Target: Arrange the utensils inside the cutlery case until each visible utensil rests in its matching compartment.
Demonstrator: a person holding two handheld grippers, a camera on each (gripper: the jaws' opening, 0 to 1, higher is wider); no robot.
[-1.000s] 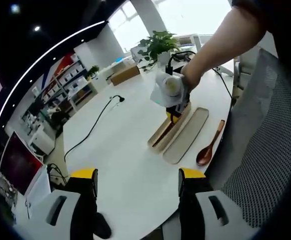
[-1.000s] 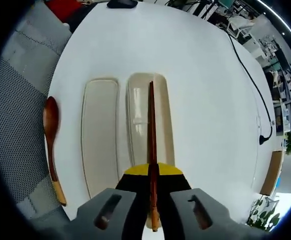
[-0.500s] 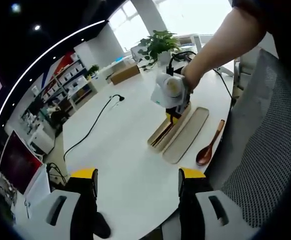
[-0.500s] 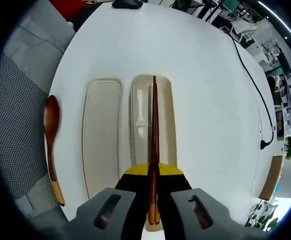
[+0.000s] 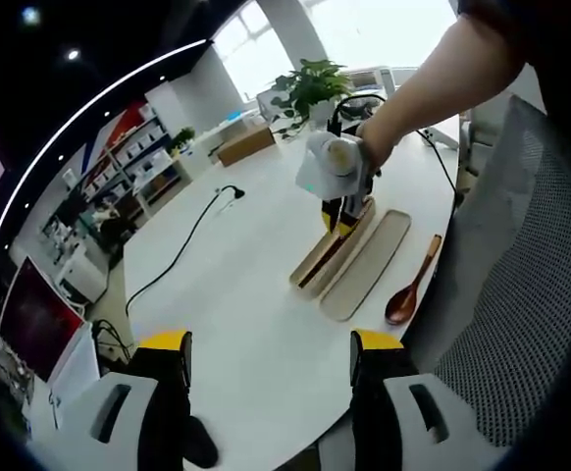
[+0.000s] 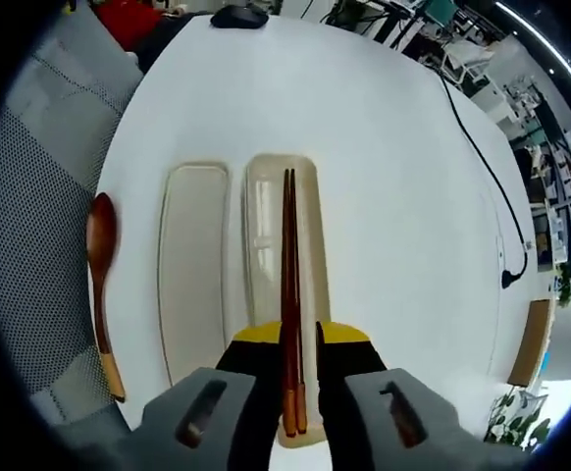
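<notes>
A pair of dark red-brown chopsticks (image 6: pixel 289 285) lies lengthwise in the right-hand beige tray of the cutlery case (image 6: pixel 265 245). My right gripper (image 6: pixel 298 339) hovers over their near ends, open, with a small gap beside the sticks. The second beige tray (image 6: pixel 192 275) lies bare to the left. A wooden spoon (image 6: pixel 101 285) rests on the white table past that tray, near the edge. My left gripper (image 5: pixel 271 358) is open and holds nothing, low at the table's near side. From there I see the right gripper (image 5: pixel 337 186) above the case (image 5: pixel 327 257), with the spoon (image 5: pixel 411 289) beside it.
A black cable (image 5: pixel 182 245) runs across the white table (image 5: pixel 256 294). A potted plant (image 5: pixel 310 86) and a cardboard box (image 5: pixel 244 145) stand at the far end. A grey mesh chair (image 5: pixel 506 294) presses against the table edge by the spoon. A black mouse (image 6: pixel 238 15) lies far off.
The right gripper's jaws have parted and let go of the chopsticks, which now lie in the tray. The right gripper has lifted a little. The left gripper has stayed still.
</notes>
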